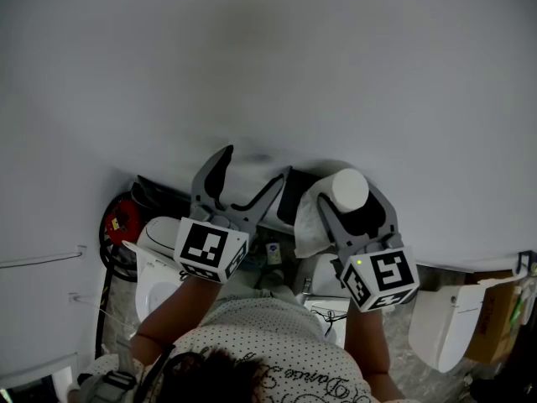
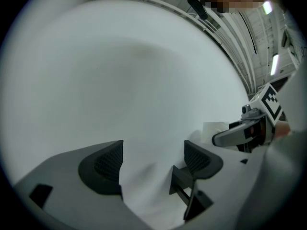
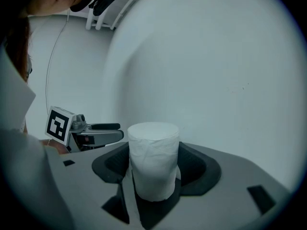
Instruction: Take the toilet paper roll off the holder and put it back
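**White roll gripped on the right, left gripper free by the wall**

White paper filled the right gripper point(image 3: 153, 166): its two dark pads pressed on opposite sides of the toilet paper roll point(image 3: 152, 158), jaws partly closed and firmly on it. The roll stood on end between them, its flat end facing toward the wall point(image 1: 268, 57). That grip on the curved sides probably left the core free for sliding onto a holder. In the head view the roll sat just off the wall, with a loose sheet trailing down on the side away from it.

The left gripper point(image 2: 151, 163) hovered close to the wall too, jaws wide apart with nothing between them, only bare wall beyond the pads. It looked parked there, ready to steady something.

A dark fitting point(image 1: 294, 193) showed against the wall between the two grippers. It may have been the holder, but the pictures did not settle that. By this reading the roll was off and the return was not yet done.
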The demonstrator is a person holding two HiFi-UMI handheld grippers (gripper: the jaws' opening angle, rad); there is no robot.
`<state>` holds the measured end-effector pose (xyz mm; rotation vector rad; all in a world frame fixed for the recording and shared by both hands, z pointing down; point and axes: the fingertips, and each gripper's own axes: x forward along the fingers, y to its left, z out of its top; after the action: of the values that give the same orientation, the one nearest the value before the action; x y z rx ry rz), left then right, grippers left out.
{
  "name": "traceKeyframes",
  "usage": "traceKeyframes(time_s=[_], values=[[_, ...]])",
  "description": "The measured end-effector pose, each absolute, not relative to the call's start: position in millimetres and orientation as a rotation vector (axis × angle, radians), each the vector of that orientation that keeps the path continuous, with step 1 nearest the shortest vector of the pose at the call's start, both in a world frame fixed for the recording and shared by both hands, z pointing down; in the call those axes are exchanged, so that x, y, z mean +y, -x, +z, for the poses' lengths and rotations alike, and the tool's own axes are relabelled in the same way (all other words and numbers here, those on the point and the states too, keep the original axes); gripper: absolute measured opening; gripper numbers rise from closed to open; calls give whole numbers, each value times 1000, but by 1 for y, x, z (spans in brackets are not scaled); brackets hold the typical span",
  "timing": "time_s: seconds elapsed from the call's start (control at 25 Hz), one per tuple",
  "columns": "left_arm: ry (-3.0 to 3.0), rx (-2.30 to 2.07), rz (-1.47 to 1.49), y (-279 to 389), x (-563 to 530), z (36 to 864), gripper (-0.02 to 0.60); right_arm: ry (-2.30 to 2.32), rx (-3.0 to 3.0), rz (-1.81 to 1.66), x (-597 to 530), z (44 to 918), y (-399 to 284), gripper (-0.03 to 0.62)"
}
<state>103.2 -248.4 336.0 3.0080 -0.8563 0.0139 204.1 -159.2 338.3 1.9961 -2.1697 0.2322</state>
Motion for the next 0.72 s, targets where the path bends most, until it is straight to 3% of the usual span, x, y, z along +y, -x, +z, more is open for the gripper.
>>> traceKeyframes(time_s=[0.72], values=[[-3041,-800,2,-116,-241,325,382,-2032,-2184,163,-156,307,-216,296]])
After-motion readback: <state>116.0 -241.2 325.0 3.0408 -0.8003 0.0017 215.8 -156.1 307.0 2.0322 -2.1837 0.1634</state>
